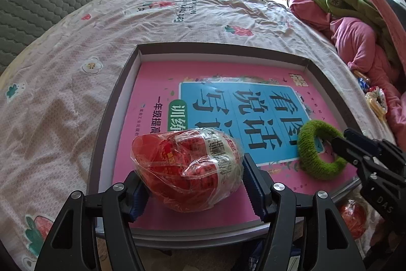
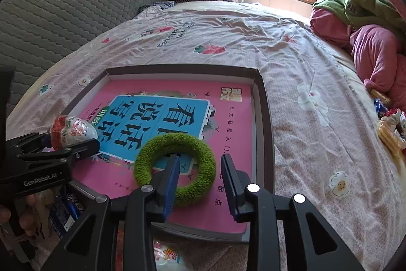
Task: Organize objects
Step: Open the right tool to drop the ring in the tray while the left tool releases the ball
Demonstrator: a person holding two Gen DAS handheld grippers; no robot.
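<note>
On the bed (image 1: 76, 47), a shallow grey tray (image 1: 111, 103) is lying with a pink book (image 1: 157, 83) flat inside as its floor; items are being gathered onto it, judged as the sorting spot for the task.

Left tool (image 1: 195, 184) is being held clenched on a red packet (image 1: 187, 166), a clear-wrapped bundle, pads pressing both sides. Jaws are standing wide only because the packet is bulky. Packet is being held low over the book's near edge, bottom touching or just above the cover; cannot tell which. Judged: it is being set down inside the tray, release not yet done.

Right tool (image 2: 200, 177) is standing released: one finger (image 2: 172, 169) is sitting in the hole of the green ring (image 2: 175, 166), the other outside the rim, a gap showing between outer pad and ring. Ring is lying flat on the book, near the tray's near right corner, so it is judged already placed and being let go.

Ring and packet are lying apart, the packet toward the tray's near left side, likely so neither is being knocked.

More clutter is waiting off the tray: a second red packet (image 1: 352, 217) just beyond its near edge, and small bits (image 2: 390, 128) by the pink clothes (image 2: 378, 60) at right. Task is judged partway done.
</note>
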